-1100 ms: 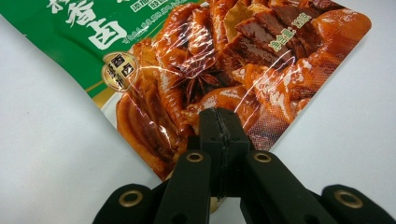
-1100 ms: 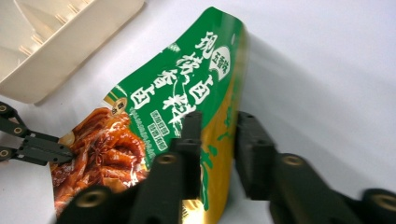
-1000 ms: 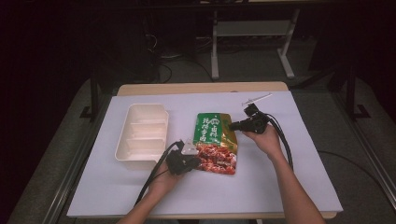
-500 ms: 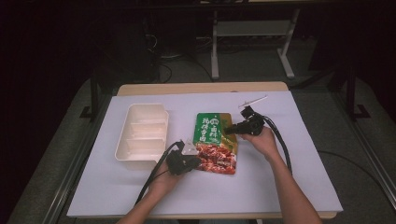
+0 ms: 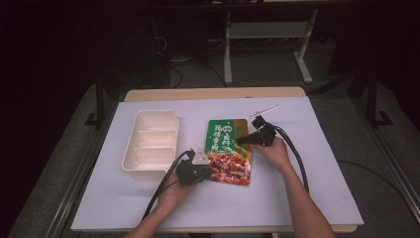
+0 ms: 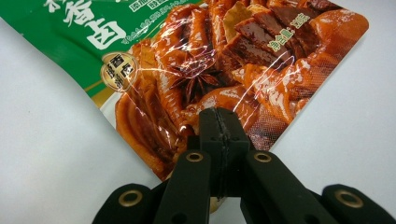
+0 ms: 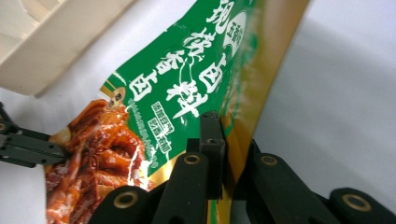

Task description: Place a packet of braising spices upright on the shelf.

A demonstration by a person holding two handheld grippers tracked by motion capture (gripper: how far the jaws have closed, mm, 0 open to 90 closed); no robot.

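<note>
The left tool (image 6: 218,122) pinches the food pouch (image 6: 224,70) at its near edge — the corner beneath its jaws is hidden. The right tool (image 7: 211,122) pinches the pouch's gold side edge; beyond it, the white tray (image 7: 56,42) is cut off.

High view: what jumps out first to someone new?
The bright green and red food pouch at the middle of the white table cover, pinched from both sides: left gripper shut on its near red corner, right gripper shut on its right edge. Next, the empty cream compartment tray just left of the pouch.
</note>
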